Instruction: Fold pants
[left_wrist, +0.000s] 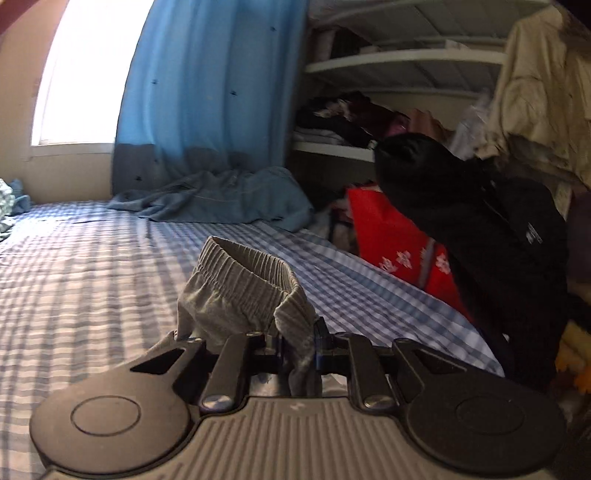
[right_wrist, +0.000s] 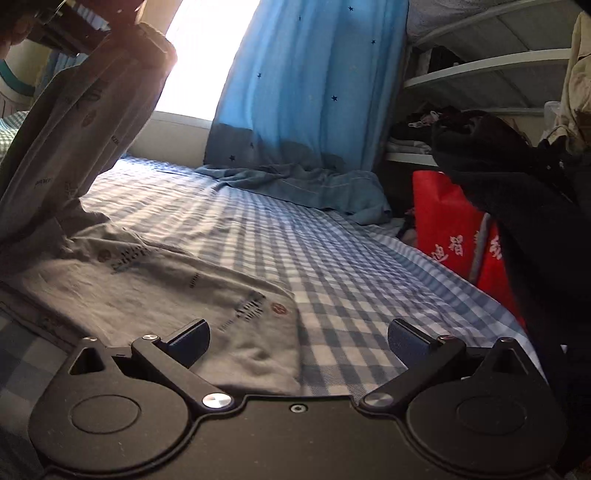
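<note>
Left gripper (left_wrist: 297, 345) clenched on pants (left_wrist: 242, 291) waistband, lifted off bed (left_wrist: 92, 266) — right gripper (right_wrist: 298, 341) released, low over pant leg near the bed's right edge.

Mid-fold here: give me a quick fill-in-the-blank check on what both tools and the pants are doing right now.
1. The left tool is shut on the pants' elastic ____.
2. The right tool has its jaws ____, holding nothing.
3. The grey pants lie partly on the blue-and-white ____ bedsheet.
4. The curtain by the window is ____.

Missing words: waistband; open; checked; blue
</note>
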